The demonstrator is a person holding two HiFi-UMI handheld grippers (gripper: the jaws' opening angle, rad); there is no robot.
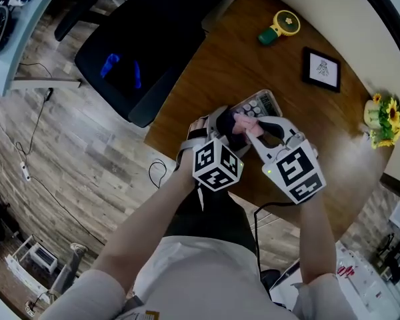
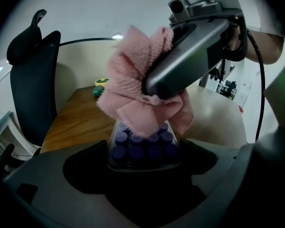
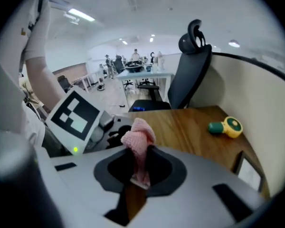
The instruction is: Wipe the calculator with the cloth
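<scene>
The calculator [image 1: 255,104] is held up over the wooden table [image 1: 220,72], its near end inside my left gripper [image 1: 232,121], which is shut on it. Its dark round keys [image 2: 142,146] show between the left jaws in the left gripper view. My right gripper [image 1: 252,129] is shut on a bunched pink cloth [image 1: 245,125], which rests on the calculator's face. The cloth [image 2: 140,94] covers the far part of the keys, and the right gripper's grey body [image 2: 194,56] crosses above it. In the right gripper view the cloth [image 3: 138,148] sticks up from between the jaws.
A yellow and green gadget [image 1: 280,28], a small framed picture [image 1: 321,70] and a pot of sunflowers [image 1: 383,120] stand on the table's far side. A black office chair [image 1: 137,62] is at the table's left edge. Cables trail on the wooden floor [image 1: 67,152].
</scene>
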